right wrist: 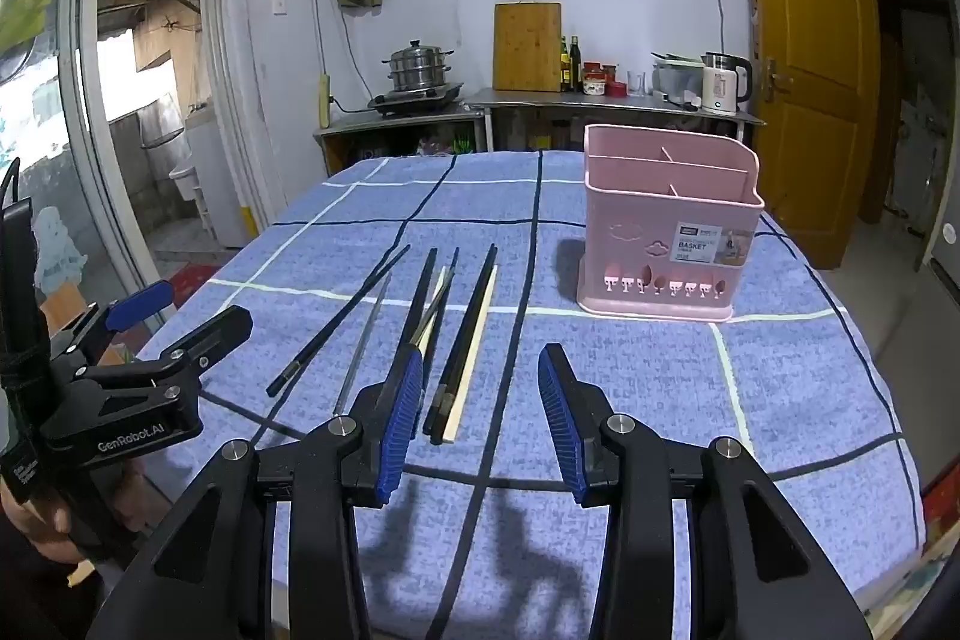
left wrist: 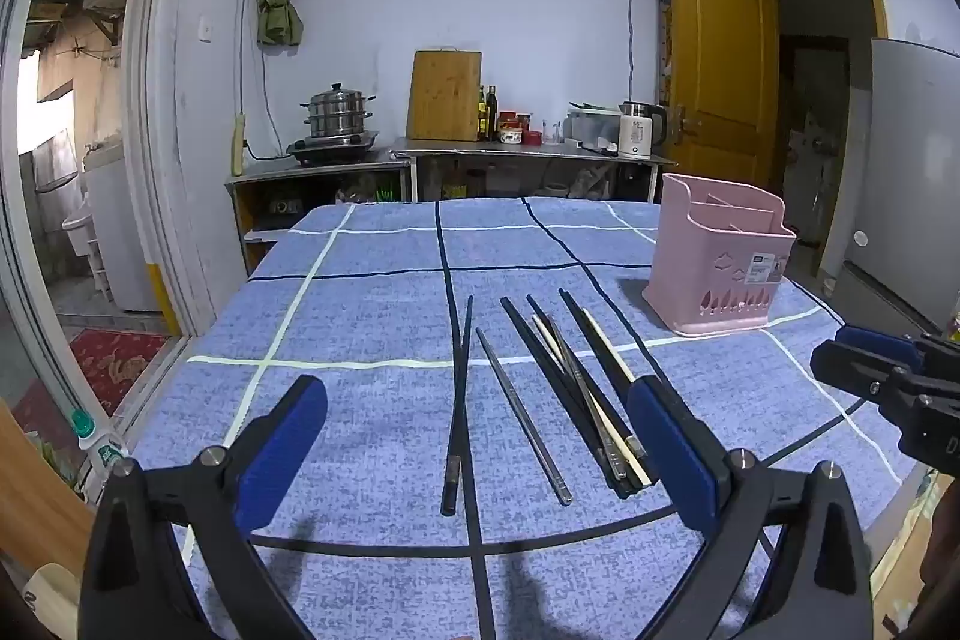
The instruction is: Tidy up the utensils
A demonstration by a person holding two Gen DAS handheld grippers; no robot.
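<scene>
Left wrist view: the left gripper (left wrist: 477, 436) has its fingers spread wide, nothing between them, hovering over the blue checked table (left wrist: 360, 316). The chopsticks (left wrist: 564, 388) lie loose right ahead at 12 o'clock (black, metal and pale ones mixed). The pink basket (left wrist: 717, 268) stands at about 1 o'clock, well apart from them.

Right wrist view: the right gripper (right wrist: 480, 418) is released too, empty. Chopsticks sit at 11 o'clock, basket at 1 o'clock, upright with empty-looking compartments.
</scene>
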